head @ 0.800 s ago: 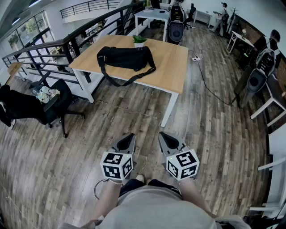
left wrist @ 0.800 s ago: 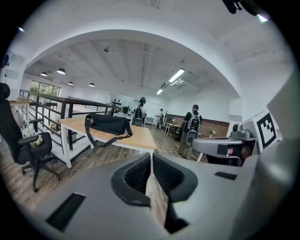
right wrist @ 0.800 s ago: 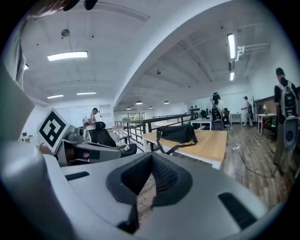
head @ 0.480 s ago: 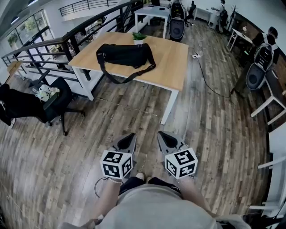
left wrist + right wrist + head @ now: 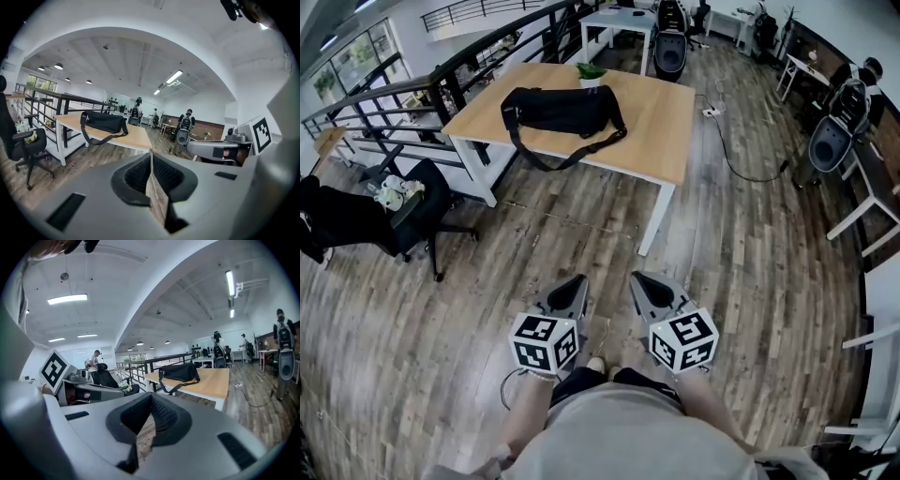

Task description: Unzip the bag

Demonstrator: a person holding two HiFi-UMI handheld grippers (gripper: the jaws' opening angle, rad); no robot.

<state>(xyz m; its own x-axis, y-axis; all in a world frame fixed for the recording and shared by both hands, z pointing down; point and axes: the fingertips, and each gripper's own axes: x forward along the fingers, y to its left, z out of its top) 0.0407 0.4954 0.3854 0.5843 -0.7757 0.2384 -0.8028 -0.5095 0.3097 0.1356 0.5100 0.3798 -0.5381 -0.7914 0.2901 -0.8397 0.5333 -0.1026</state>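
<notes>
A black bag (image 5: pixel 561 110) with a long shoulder strap lies on a wooden table (image 5: pixel 661 112), its strap hanging over the front edge. The bag also shows far off in the left gripper view as the bag (image 5: pixel 104 123) and in the right gripper view as the bag (image 5: pixel 180 371). My left gripper (image 5: pixel 574 286) and right gripper (image 5: pixel 640 284) are side by side low over the floor, well short of the table. Both have their jaws closed together with nothing between them.
A black office chair (image 5: pixel 403 216) stands left of the table beside a dark railing (image 5: pixel 412 94). A cable (image 5: pixel 741 159) runs across the wood floor to the right. White desks (image 5: pixel 872 202) line the right side. People stand at the far end of the room.
The table and bag have shifted slightly in the head view as the person steps closer. Both grippers keep their pose, shut.
</notes>
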